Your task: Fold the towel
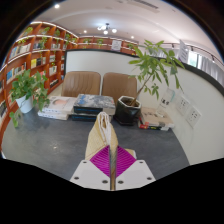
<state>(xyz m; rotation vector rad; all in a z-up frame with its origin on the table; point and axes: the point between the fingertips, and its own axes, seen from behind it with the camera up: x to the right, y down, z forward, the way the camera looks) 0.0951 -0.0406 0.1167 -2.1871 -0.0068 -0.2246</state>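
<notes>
Towel (101, 135) hangs bunched between the gripper (112, 160) jaws, which are clamped on its fold

Beyond your gripper's fingers, a grey table (50, 140) stretches toward two tan chairs (100, 84). Stacked books (82, 104) lie on its far side, with a dark pot (128, 110) holding a leafy plant (155, 68) to their right. To your far left stands another potted plant (28, 92), backed by red bookshelves (35, 55) lining the wall.
</notes>
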